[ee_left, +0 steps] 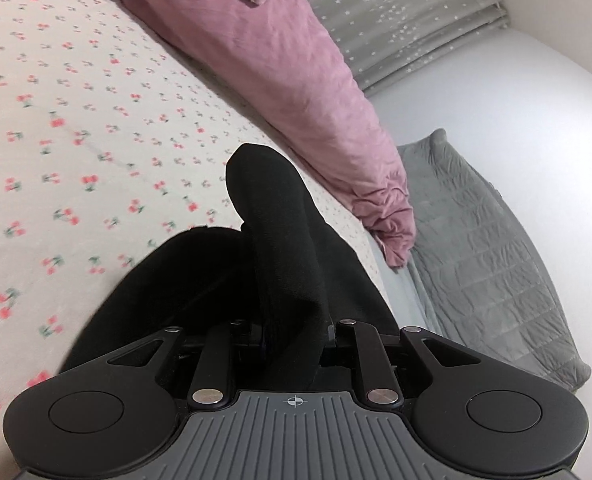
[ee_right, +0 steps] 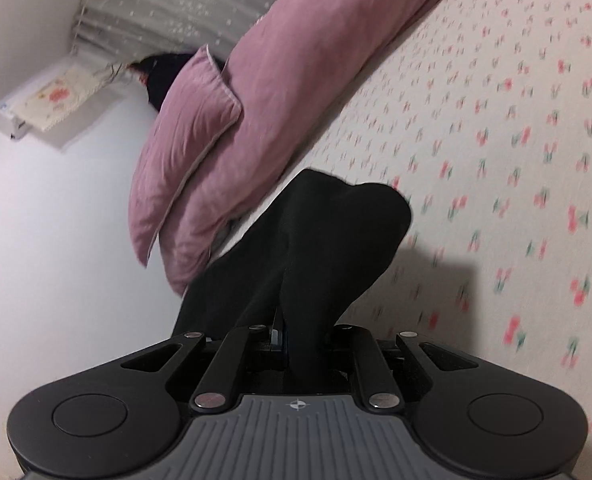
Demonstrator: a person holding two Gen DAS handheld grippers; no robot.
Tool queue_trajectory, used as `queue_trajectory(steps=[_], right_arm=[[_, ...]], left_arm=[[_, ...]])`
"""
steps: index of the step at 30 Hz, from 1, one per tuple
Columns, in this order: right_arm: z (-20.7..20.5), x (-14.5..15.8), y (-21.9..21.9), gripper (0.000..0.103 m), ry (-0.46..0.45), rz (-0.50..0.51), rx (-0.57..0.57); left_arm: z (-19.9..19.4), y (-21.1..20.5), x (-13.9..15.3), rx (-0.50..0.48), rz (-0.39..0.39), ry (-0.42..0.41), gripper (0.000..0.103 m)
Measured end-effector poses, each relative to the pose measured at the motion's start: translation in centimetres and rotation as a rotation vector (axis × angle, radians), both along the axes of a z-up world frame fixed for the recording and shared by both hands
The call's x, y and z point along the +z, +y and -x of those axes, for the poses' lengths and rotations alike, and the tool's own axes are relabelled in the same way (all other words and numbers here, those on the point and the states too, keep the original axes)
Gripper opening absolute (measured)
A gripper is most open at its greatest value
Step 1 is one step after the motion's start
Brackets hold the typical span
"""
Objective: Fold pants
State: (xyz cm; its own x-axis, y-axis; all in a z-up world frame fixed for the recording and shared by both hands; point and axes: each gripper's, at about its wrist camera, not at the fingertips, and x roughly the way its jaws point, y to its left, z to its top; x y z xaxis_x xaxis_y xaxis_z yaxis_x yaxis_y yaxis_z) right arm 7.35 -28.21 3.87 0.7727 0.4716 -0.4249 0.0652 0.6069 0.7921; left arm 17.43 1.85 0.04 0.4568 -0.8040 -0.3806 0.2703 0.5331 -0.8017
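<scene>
From the left wrist, the left hand-held gripper [ee_left: 292,336] is clenched on a bunch of the black pants [ee_left: 264,240], lifted over the cherry-print bed [ee_left: 76,120]; no finished fold shows, so most folding looks left. A pink duvet [ee_left: 296,80] lies far right, a grey blanket [ee_left: 484,240] beyond.

From the right wrist, the right hand-held gripper [ee_right: 292,344] likewise grips the pants [ee_right: 320,232]. The pink pillow [ee_right: 184,152] sits near left, crowding that edge.

Black fabric pants [ee_left: 280,240] are bunching over the cherry-print bedsheet [ee_left: 76,152]; behind them the mauve crumpled duvet [ee_left: 296,80] is lying, grey quilted blanket [ee_left: 476,240] beside.
</scene>
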Motion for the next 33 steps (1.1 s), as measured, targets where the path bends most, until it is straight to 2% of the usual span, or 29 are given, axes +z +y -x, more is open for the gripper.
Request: queue_trajectory(steps=[4, 6, 8, 9, 10, 13, 14, 15, 16, 18, 22, 25, 27, 30, 33], right_arm=[[-3.4, -0.2, 0.7, 0.013, -0.067, 0.033, -0.020], [-4.3, -1.3, 0.6, 0.019, -0.059, 0.086, -0.039], [-4.9, -2.7, 0.4, 0.026, 0.012, 0.138, -0.076], [-5.3, -3.4, 0.4, 0.028, 0.052, 0.163, -0.086], [-5.4, -3.7, 0.4, 0.030, 0.066, 0.178, -0.091], [-4.8, -3.9, -0.1, 0.042, 0.067, 0.165, -0.085], [-4.5, -3.7, -0.2, 0.045, 0.061, 0.159, -0.090], [-4.1, -3.4, -0.3, 0.046, 0.056, 0.159, -0.093], [-3.6, -3.1, -0.3, 0.048, 0.055, 0.162, -0.098], [-2.9, -2.5, 0.0, 0.053, 0.061, 0.169, -0.109], [-0.6, -2.1, 0.7, 0.063, 0.100, 0.193, -0.093], [0.5, -2.3, 2.0, 0.063, 0.145, 0.241, -0.068], [1.4, -2.3, 2.7, 0.064, 0.161, 0.286, -0.041], [2.6, -2.3, 3.6, 0.064, 0.160, 0.358, -0.011], [3.3, -2.4, 4.1, 0.064, 0.153, 0.396, 0.014]], left_arm=[[-2.2, -0.8, -0.2, 0.026, -0.011, -0.009, 0.018], [-3.5, -1.1, -0.7, 0.043, -0.052, -0.043, 0.020], [-4.6, -1.7, -2.0, 0.097, -0.175, -0.065, 0.026], [-5.0, -2.1, -2.9, 0.123, -0.256, -0.050, 0.027], [-5.5, -2.3, -3.8, 0.133, -0.296, -0.024, 0.028], [-5.4, -1.9, -3.5, 0.136, -0.256, -0.005, 0.029], [-5.1, -1.8, -3.1, 0.132, -0.263, -0.018, 0.030], [-4.7, -1.9, -2.6, 0.131, -0.285, -0.034, 0.035], [-4.2, -1.9, -2.1, 0.139, -0.319, -0.051, 0.047], [-2.9, -1.7, -0.9, 0.167, -0.365, -0.102, 0.058], [0.0, -0.4, 0.5, 0.143, -0.353, -0.123, 0.064], [2.1, 0.5, 0.7, 0.102, -0.377, -0.088, 0.064], [3.3, 0.5, 0.5, 0.078, -0.425, -0.072, 0.064], [4.9, 0.8, 0.2, 0.045, -0.475, -0.055, 0.063], [6.2, 1.4, -0.5, -0.015, -0.486, -0.039, 0.063]])
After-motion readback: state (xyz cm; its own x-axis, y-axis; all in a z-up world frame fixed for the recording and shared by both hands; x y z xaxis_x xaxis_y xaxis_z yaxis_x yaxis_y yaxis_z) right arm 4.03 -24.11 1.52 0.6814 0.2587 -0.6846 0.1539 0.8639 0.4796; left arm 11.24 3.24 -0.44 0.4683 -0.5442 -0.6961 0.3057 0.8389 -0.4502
